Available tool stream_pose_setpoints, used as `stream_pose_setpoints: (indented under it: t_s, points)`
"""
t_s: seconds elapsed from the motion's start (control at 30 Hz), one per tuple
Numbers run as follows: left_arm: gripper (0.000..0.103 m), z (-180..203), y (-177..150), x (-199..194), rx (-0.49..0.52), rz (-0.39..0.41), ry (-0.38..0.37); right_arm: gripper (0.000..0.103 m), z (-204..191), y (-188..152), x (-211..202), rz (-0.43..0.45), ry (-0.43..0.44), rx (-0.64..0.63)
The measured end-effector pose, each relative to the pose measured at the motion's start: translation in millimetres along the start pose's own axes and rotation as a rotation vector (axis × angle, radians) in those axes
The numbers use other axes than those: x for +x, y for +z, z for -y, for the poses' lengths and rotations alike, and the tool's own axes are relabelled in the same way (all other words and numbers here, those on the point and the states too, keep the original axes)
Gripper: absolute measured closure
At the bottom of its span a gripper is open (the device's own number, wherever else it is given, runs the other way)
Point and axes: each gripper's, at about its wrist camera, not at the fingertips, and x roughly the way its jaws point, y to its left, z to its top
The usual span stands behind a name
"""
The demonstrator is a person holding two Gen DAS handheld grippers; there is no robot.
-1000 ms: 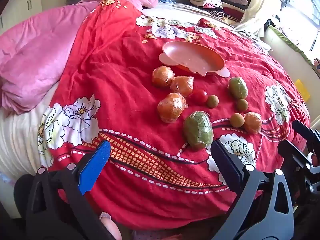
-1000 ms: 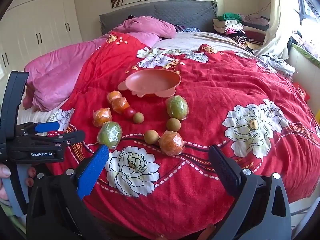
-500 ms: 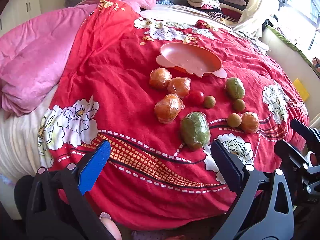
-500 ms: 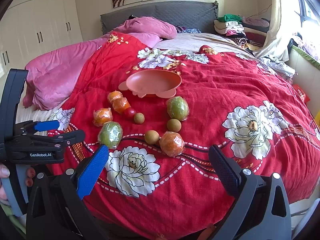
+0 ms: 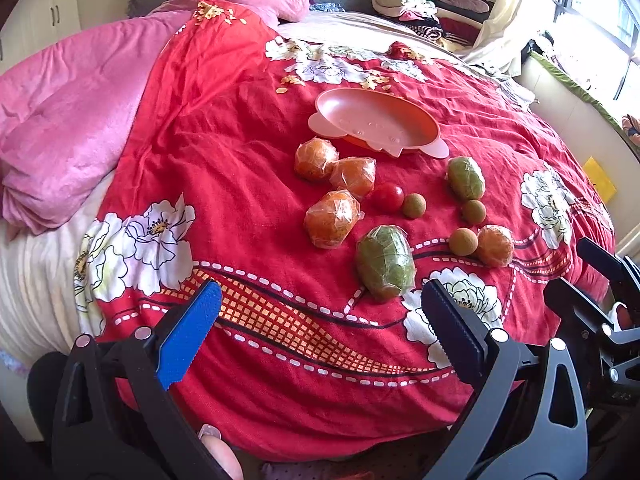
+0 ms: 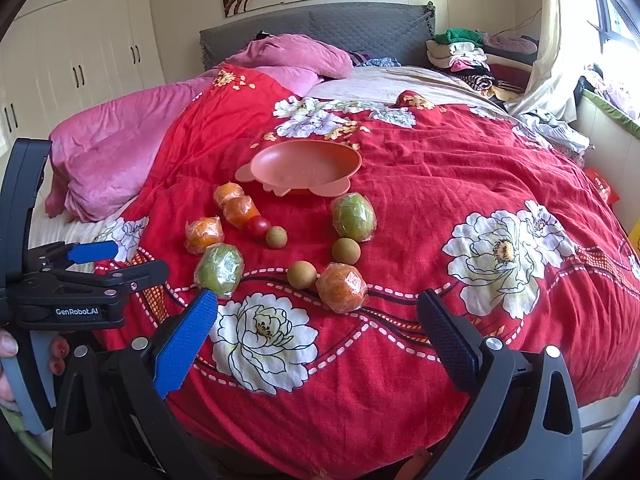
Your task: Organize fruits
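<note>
A pink bowl [image 5: 376, 122] [image 6: 304, 164] rests on the red flowered bedspread [image 5: 224, 128]. In front of it lie several wrapped oranges [image 5: 331, 219] [image 6: 342, 288], two wrapped green fruits [image 5: 385, 262] [image 6: 354, 216], a red tomato [image 5: 387, 197] [image 6: 258, 226] and three small brown round fruits [image 5: 463, 241] [image 6: 302, 275]. My left gripper [image 5: 318, 326] hovers open near the bed's front edge, short of the nearer green fruit. My right gripper [image 6: 318, 326] is open too, just short of the nearest orange. Both hold nothing.
A pink quilt [image 5: 68, 112] is heaped on the left side of the bed. Folded clothes [image 6: 460, 56] are stacked at the back right by the window. White wardrobes [image 6: 80, 52] line the left wall. A hand [image 6: 8, 356] holds the left gripper's handle.
The left wrist view has drifted slightly forward and up, so the fruits sit a little lower and closer. The right view is almost unchanged. Both grippers stayed open.
</note>
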Motion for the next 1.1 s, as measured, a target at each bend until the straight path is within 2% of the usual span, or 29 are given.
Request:
stream_pose_setpoints:
  t_s: [1.1]
  points:
    - [0.009,10.0,-4.9,3.5,0.017,-0.017,-0.017,0.004,10.3,0.2,-0.7,0.007,-0.001,0.020]
